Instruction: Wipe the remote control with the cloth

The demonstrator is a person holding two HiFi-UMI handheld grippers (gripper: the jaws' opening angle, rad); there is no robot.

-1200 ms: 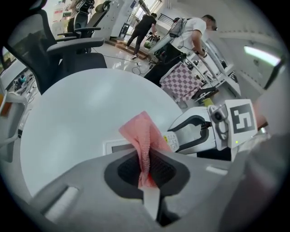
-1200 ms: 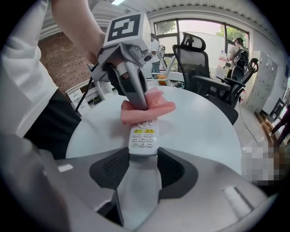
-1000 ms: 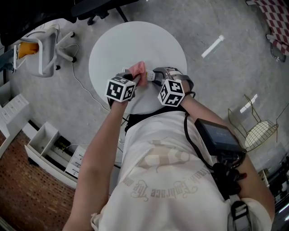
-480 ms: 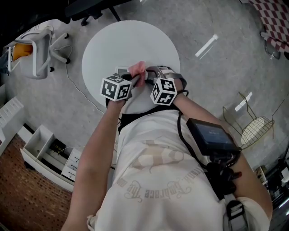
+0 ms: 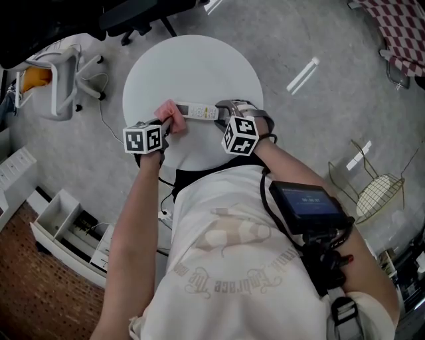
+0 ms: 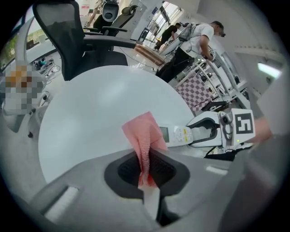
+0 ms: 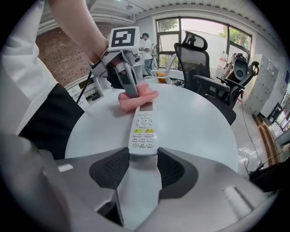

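A white remote control (image 5: 196, 111) lies on the round white table (image 5: 192, 66), and my right gripper (image 5: 220, 111) is shut on its near end. In the right gripper view the remote (image 7: 144, 129) runs away from the jaws, buttons up. My left gripper (image 5: 174, 120) is shut on a pink cloth (image 5: 168, 110), which rests at the remote's far end, by the display. The left gripper view shows the cloth (image 6: 144, 136) pinched between the jaws, with the remote (image 6: 177, 135) just right of it. From the right gripper view the cloth (image 7: 136, 99) bunches under the left gripper (image 7: 129, 93).
A black office chair (image 5: 143, 16) stands behind the table and a white stool (image 5: 63, 73) to its left. A low shelf unit (image 5: 73, 222) sits at lower left and a wire basket (image 5: 378, 192) at right. People stand far off in the left gripper view.
My left gripper has slid the cloth leftward along the remote, away from the right gripper, uncovering the remote's body. The right gripper has kept still.
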